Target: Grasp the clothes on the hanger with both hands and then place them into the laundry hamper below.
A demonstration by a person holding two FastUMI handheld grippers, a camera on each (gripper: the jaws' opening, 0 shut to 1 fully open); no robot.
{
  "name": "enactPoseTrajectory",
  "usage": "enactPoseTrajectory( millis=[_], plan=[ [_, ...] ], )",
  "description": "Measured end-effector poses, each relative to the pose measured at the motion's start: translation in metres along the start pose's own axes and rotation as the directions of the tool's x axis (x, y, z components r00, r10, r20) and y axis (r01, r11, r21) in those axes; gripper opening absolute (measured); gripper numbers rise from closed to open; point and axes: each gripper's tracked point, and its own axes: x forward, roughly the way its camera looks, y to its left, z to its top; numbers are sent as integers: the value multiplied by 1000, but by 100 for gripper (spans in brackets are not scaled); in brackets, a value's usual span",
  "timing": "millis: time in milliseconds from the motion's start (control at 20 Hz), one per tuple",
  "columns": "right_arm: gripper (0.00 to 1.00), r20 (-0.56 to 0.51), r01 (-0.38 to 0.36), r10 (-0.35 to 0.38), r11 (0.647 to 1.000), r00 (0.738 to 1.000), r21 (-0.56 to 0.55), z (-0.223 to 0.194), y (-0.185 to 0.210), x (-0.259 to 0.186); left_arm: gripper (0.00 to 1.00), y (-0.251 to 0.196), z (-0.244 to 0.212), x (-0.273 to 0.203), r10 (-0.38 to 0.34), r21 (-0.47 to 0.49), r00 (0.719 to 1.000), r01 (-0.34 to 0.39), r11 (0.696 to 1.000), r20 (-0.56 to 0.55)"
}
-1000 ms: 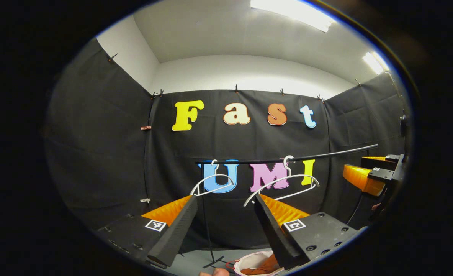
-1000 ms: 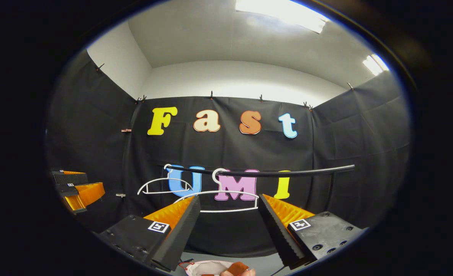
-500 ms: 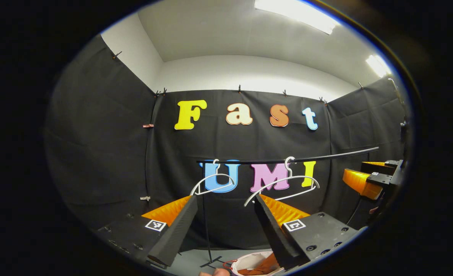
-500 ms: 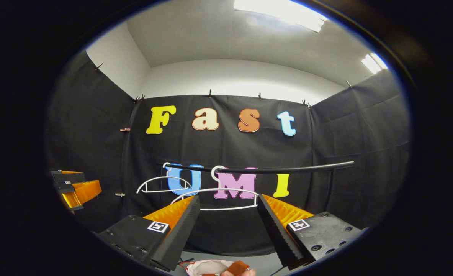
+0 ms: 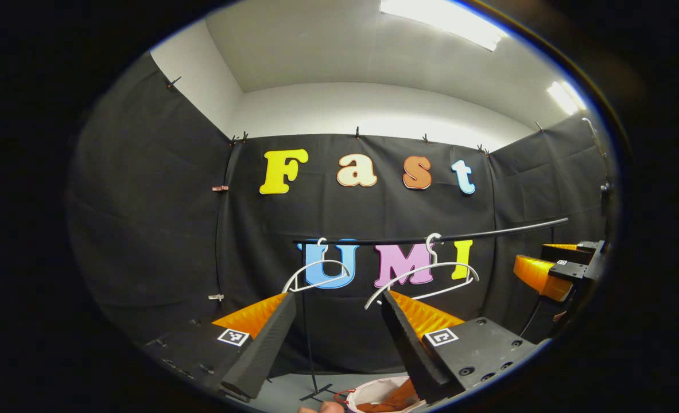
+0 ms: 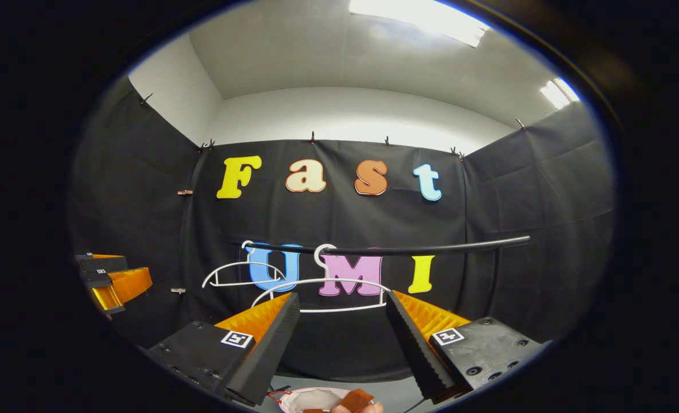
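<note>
A: How do the tools stand?
B: The left tool (image 5: 333,344) is released, fingers spread wide with nothing between them. The right tool (image 6: 339,350) is the same, gaping and bare, both raised toward the rail (image 6: 385,250).
A: And beyond them?
B: Two white hangers (image 6: 322,287) hang bare from that black rail, side by side. In the left gripper view the right tool shows far off at the right edge.
A: Where are the clothes?
B: An orange garment (image 5: 394,397) lies in the white hamper (image 5: 373,389) on the floor (image 5: 293,387), below the rail. A fingertip (image 5: 330,408) peeks in beside the hamper.
</note>
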Motion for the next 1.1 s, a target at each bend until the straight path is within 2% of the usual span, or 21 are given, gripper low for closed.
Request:
enactPoseTrajectory(
  millis=[500,700,1100],
  plan=[
    [97,8,4,-4,1000,1000,8,0,5,-2,95,9,1,2,-2,-8,1000,2,1000,11],
    [97,-13,1,-1,1000,1000,13,-13,5,0,95,7,-8,8,-1,-13,1000,1,1000,2],
    [97,-13,-55,55,998,998,-5,-24,-12,14,95,-32,-19,16,9,1,1000,-9,1000,-5]
  ],
)
